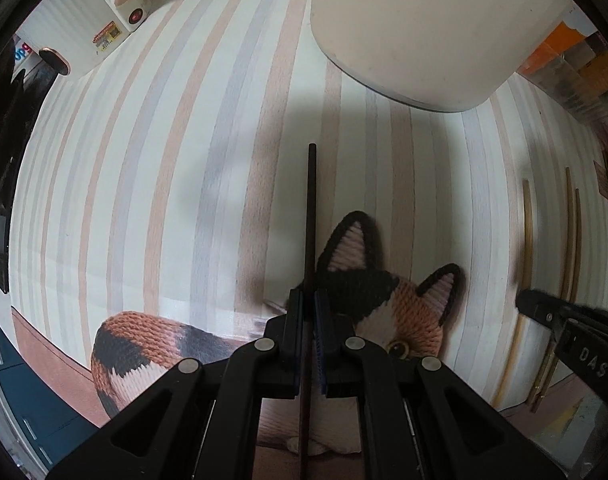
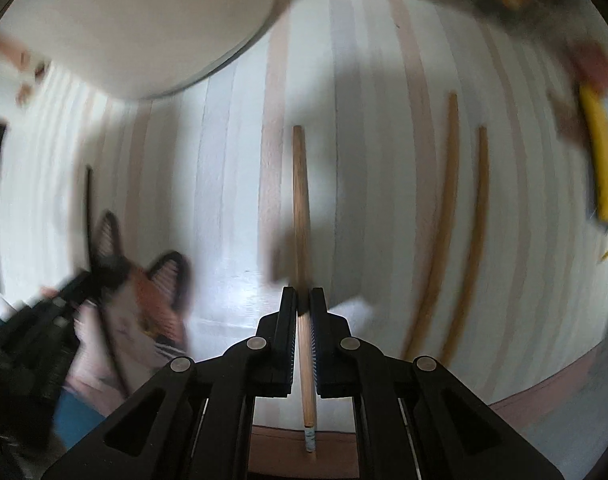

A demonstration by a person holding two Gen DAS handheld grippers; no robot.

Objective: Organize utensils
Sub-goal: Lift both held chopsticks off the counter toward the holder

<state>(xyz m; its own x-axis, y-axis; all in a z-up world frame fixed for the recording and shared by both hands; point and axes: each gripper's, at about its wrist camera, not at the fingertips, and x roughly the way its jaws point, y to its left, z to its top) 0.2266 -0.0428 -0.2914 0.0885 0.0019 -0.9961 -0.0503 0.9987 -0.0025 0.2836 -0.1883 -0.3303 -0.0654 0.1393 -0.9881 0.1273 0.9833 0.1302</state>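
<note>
Looking down from both wrist cameras, a desk under a striped cloth (image 1: 164, 160) in cream, peach and grey fills each view, with a large white rounded container (image 1: 432, 28) at its far side. Nearer lies a knitted calico cat toy (image 1: 388, 312), partly hidden behind the left gripper (image 1: 309, 300), whose jaws are closed on a dark chopstick (image 1: 312, 208) that points away towards the container. The right gripper (image 2: 303, 300) has its jaws closed on a light wooden chopstick (image 2: 300, 200), also pointing away. Two more wooden chopsticks (image 2: 444, 220) lie side by side on the cloth to the right, near a yellow object (image 2: 602, 160) at the edge. To do this step well, each stick should probably be kept parallel to the stripes and gripped near its middle so it does not swivel, then carried low and set down beside its match, dark with dark and light with light; keeping the two grippers apart avoids a clash. Hard to make out: the right view is badly smeared, the yellow object cannot be identified, the container's inside is not shown, and the near end of the dark chopstick runs out of frame.
</note>
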